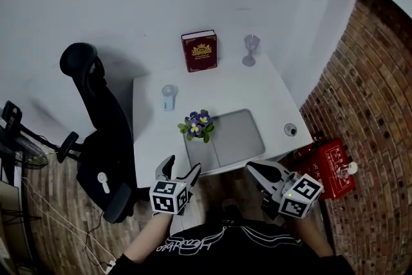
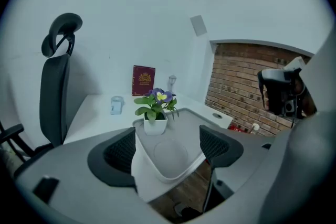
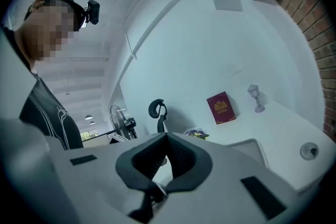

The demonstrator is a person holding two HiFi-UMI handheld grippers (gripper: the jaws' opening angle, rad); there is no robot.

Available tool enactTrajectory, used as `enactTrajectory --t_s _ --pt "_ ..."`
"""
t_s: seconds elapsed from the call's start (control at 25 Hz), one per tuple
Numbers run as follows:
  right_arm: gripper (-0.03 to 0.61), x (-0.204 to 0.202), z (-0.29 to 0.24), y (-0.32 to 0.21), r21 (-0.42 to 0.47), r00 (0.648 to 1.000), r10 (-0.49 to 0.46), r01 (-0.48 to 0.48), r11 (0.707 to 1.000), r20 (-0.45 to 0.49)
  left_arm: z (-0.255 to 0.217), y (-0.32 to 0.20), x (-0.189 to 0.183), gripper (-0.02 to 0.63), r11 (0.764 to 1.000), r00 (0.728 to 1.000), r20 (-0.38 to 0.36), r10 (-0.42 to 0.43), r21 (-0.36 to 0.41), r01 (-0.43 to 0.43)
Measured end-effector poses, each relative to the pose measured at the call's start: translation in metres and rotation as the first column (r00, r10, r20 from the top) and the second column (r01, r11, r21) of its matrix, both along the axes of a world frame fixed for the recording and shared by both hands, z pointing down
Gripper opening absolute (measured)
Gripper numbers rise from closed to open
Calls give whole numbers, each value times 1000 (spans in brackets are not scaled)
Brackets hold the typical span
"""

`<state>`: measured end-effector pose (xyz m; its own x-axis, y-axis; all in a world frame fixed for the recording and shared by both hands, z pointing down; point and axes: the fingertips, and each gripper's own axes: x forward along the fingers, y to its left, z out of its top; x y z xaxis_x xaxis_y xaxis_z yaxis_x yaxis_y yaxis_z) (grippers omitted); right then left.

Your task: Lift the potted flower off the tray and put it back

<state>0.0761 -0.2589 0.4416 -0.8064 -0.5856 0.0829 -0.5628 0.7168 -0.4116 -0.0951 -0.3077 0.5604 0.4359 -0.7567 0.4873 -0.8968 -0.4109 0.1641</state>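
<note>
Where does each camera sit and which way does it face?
Head view: on the head, looking down at the tray; left tool, right tool, torso show.
Left gripper view: on left tool, facing potted flower past open jaws.
Right gripper view: on right tool, tilted toward the wall; shut jaws, person's torso show.
All share the red book.

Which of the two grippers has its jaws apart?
The left gripper: its jaws stand wide apart, while those of the right gripper meet.
</note>
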Motion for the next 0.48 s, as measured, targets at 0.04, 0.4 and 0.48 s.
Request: enactTrajectory --t_s 0.04,0.4,0.48 --pt "0 3 -2 -12 3 1000 -10 10 1000 1 4 -10 2 374 1000 1000 14 -8 -4 8" --pt "0 30 -1 -87 17 997 -81 81 997 -5 53 -73 10 385 995 991 106 -81 -49 87" --pt "0 32 1 -98 17 995 -97 98 995 -16 61 -82 16 385 995 992 102 -76 -55 82"
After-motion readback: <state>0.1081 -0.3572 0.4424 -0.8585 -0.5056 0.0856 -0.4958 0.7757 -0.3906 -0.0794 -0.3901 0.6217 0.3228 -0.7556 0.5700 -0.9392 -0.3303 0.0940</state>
